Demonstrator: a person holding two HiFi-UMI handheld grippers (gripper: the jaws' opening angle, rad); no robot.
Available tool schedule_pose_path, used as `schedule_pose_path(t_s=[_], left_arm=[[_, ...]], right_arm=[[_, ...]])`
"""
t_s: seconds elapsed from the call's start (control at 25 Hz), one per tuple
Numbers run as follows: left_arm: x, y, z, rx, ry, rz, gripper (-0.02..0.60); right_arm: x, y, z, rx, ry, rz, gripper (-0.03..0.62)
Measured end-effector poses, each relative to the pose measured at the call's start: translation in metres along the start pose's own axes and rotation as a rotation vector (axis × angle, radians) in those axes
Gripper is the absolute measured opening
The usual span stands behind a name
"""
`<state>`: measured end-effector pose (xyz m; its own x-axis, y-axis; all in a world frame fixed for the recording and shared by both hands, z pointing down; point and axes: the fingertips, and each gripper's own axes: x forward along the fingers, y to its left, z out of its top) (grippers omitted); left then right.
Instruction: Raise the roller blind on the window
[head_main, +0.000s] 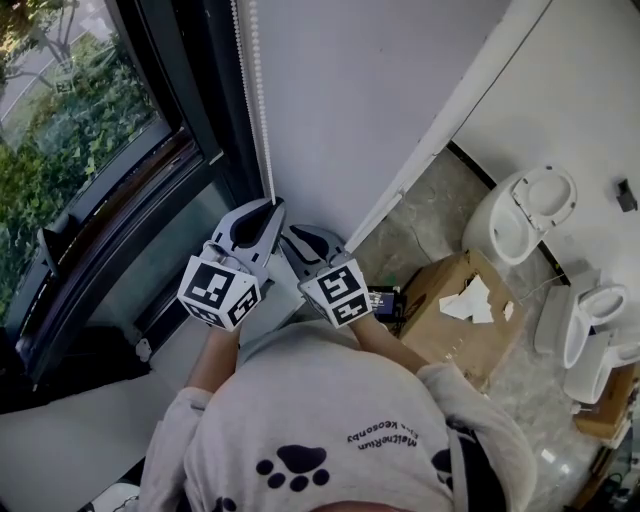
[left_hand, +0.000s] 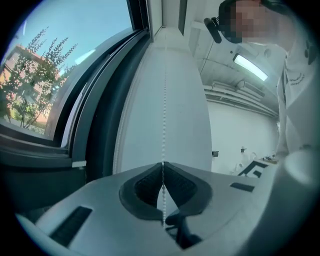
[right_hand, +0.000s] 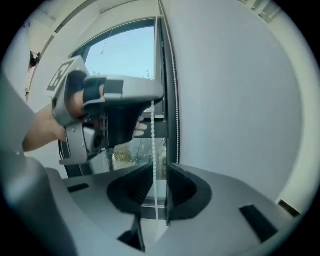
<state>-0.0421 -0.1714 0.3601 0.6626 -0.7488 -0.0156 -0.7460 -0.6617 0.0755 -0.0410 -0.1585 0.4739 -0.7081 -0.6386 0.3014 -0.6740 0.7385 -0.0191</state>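
Observation:
The blind's white bead chain (head_main: 258, 90) hangs down beside the dark window frame. My left gripper (head_main: 271, 206) is shut on the bead chain; in the left gripper view the pads (left_hand: 150, 182) meet with the chain (left_hand: 164, 115) pinched at the left gripper's (left_hand: 163, 164) tips. Just below and to the right, my right gripper (head_main: 303, 240) is open. In the right gripper view the chain (right_hand: 153, 145) runs loose through the gap of the right gripper (right_hand: 160, 167), touching neither pad, with the left gripper (right_hand: 115, 110) above it. The blind itself is not in view.
The window (head_main: 70, 130) with greenery outside fills the left, and a white wall (head_main: 370, 90) stands right of its frame. On the floor to the right are a cardboard box (head_main: 460, 310) and white toilet bowls (head_main: 525, 215).

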Motion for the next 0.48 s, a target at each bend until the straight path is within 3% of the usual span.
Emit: schedule_pose_path(t_s=[0.2,0.48], left_arm=[[-0.003,0.009,-0.041,0.004,0.074,0.027,0.018],[-0.008,0.011,-0.090,-0.052,0.142,0.032,0.018]], right_arm=[[-0.014,-0.003,0.018,0.015,-0.037,-0.003,0.086],[-0.028,0.002,0.055,-0.006,-0.114,0.005,0.086]])
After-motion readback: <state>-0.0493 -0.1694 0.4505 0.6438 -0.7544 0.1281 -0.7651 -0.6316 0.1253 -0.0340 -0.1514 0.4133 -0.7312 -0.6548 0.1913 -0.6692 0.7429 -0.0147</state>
